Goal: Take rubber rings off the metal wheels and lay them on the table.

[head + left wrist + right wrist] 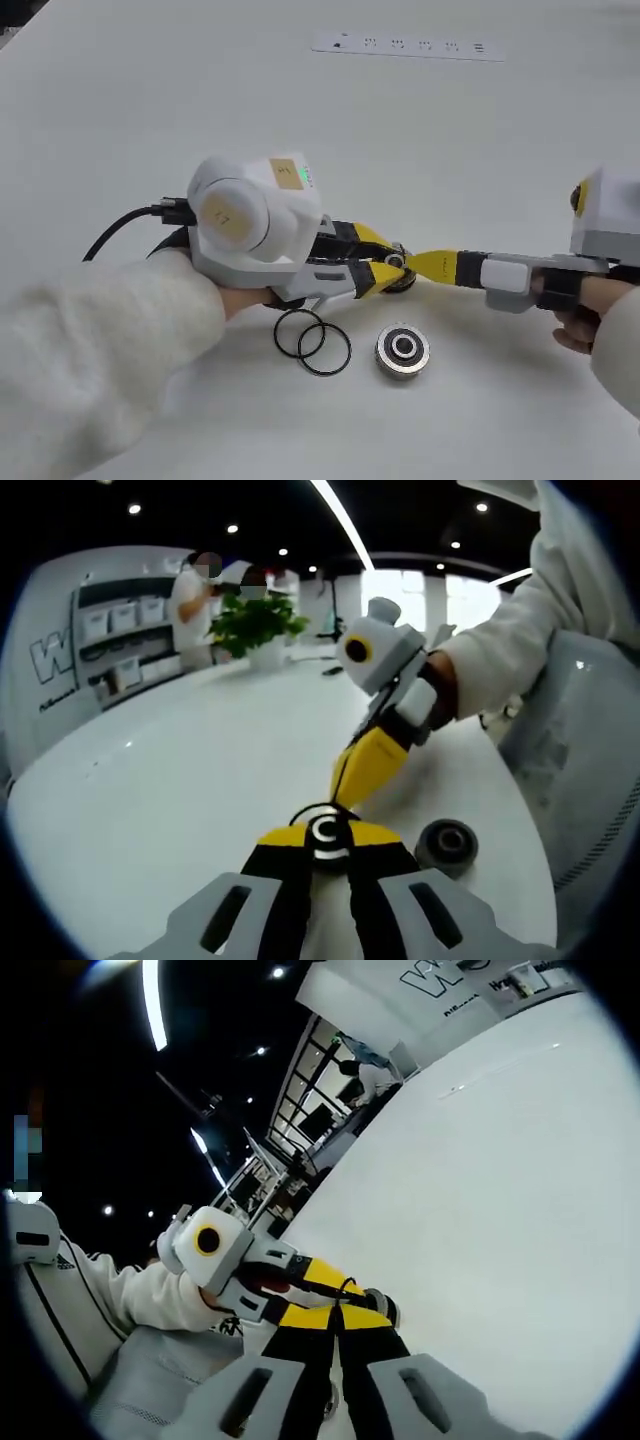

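Note:
My left gripper (390, 268) is shut on a metal wheel (404, 281), which sits between its yellow jaw tips (325, 832). From the right, my right gripper (420, 265) meets that wheel with its jaws closed together. A thin black rubber ring (341, 770) runs along its yellow tip, pinched at the wheel's edge (380, 1308). Two black rubber rings (300, 333) (326, 349) lie overlapping on the white table (450, 150), just in front of the left gripper. A second metal wheel (403, 352) lies flat to their right, seen also as a wheel (446, 845) in the left gripper view.
A black cable (120, 228) trails from the left gripper to the left. A white strip with printed marks (408, 46) lies at the table's far side. Beyond the table, a person (190, 590) stands by a potted plant (255, 625).

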`<state>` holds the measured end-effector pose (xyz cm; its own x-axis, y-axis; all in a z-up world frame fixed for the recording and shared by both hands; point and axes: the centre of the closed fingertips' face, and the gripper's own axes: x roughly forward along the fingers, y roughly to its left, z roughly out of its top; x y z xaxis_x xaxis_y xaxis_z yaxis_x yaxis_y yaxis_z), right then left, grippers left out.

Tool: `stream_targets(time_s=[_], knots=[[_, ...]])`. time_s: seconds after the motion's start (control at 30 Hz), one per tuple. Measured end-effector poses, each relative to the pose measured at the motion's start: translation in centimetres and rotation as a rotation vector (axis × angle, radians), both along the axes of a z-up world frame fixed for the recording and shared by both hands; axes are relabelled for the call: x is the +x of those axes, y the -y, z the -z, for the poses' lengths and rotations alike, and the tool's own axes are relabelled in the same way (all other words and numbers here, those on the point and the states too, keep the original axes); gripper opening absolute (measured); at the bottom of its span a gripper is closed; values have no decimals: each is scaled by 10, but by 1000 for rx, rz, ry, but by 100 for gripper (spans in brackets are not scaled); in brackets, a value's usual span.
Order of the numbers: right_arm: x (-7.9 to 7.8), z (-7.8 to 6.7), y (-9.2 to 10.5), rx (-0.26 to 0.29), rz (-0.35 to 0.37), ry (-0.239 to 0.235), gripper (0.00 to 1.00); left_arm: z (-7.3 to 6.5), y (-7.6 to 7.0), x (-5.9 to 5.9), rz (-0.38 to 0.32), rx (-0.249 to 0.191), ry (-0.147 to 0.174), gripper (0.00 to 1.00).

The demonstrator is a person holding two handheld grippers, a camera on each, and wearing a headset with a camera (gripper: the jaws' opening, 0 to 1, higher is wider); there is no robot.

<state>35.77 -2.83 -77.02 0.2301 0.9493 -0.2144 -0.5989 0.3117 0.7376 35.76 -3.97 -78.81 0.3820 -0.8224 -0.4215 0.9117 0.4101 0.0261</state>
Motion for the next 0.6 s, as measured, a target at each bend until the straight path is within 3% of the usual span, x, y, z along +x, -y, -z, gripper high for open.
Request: stream_targets(time_s=[0.1,0.2,0.6], knots=[[3,16,7,-149,-21,87,0,0,0,0,0,3,0,13],[0,15,5,-120,-19,53,0,0,0,0,-2,9,0,13],[2,18,12,-147,-2,52,0,1,0,2,-22,2,-28,14]])
